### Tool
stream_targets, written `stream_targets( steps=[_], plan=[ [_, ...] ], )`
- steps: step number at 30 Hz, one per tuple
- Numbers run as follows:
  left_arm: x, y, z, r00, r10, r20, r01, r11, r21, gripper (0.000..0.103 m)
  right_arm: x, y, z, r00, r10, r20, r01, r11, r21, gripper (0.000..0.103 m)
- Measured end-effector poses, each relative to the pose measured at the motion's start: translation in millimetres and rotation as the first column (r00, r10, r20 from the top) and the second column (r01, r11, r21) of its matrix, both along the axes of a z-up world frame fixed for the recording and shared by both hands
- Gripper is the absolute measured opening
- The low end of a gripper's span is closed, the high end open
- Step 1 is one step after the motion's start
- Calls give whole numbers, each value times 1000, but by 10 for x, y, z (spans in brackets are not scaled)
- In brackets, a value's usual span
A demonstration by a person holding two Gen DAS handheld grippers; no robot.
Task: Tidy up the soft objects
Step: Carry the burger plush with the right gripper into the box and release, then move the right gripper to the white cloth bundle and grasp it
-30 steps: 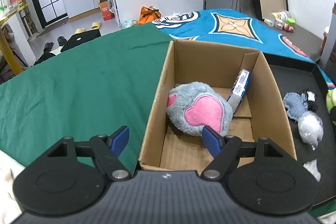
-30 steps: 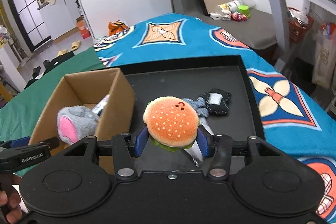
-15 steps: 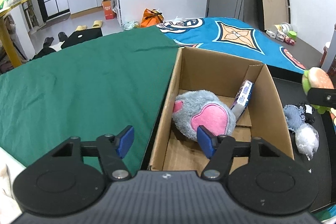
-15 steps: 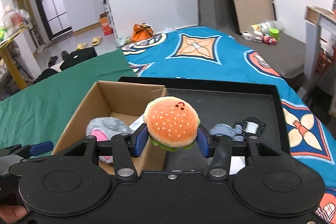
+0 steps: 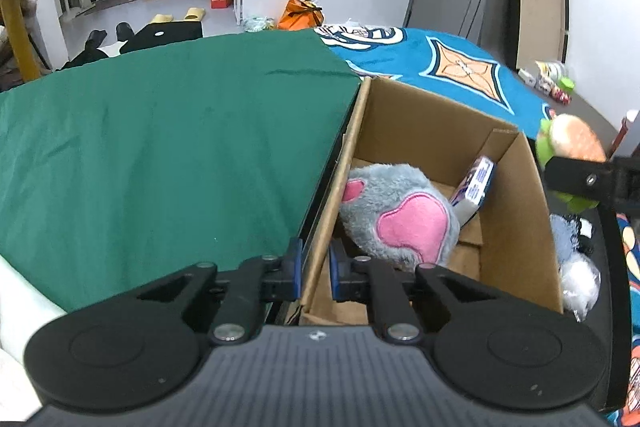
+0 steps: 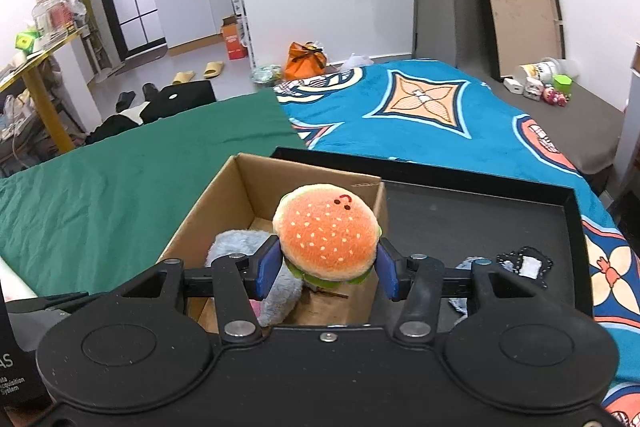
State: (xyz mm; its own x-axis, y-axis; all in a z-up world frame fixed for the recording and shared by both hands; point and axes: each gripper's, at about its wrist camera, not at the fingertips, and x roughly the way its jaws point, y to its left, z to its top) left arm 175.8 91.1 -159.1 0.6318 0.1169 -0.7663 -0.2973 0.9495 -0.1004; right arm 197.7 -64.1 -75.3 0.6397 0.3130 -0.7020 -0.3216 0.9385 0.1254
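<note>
- A cardboard box sits open-topped where a green cloth meets a blue patterned cover; behind the box lie a white-walled room, a kitchen doorway and slippers on the floor.
- To the right of the box, a shallow black tray rests on the blue cover.
- The right gripper pinches a plush hamburger at its sides, above the right half of the box, bun top facing the camera, its flat axis running from pad to pad.
- The left gripper has its jaws just closed, blue pads clamped on the left wall of the box near its front corner, one pad outside, one inside.
- Inside the box, a grey plush with pink patches lies against the left wall; a small blue-and-white carton leans upright against the right wall.
- On the tray right of the box lie a blue-grey fuzzy toy, a clear crumpled bag and a black-and-white item.
- The grey plush fills the box floor beneath the hamburger.
</note>
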Motion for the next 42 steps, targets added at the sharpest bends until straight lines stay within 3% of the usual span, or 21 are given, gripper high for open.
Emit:
stream_targets(
  steps=[3,5,8,11,21,28,35,42],
  plan=[
    [-13,-3,17,1000,3,8,-3,1000,8,12,0,44,-20,1000,21,-14,-21,1000,-5,57],
    [-16,2,15,1000,4,7,-5,1000,7,12,-26,51,-22,1000,23,-12,-24,1000,-19,73],
    [-6,-5,19,1000,3,3,-3,1000,13,13,-69,-12,-23,1000,5,-3,-5,999,-36,85],
    [-3,-45,26,1000,1,-1,-1,999,32,13,-104,-126,-34,1000,-25,-10,24,999,-41,90],
    [5,-107,61,1000,-8,-9,8,998,63,22,-218,-558,-160,988,-138,-63,137,990,-16,93],
    [7,-151,68,1000,-14,-11,15,996,91,44,-325,-715,-209,983,-174,-64,172,985,-33,99],
    [-3,-190,80,1000,-16,-18,18,994,110,55,-374,-891,-307,970,-220,-104,219,975,-20,99],
    [-1,-335,58,998,-49,-26,53,981,186,61,-430,-1027,-459,962,-236,-140,233,972,-43,103]
  ],
)
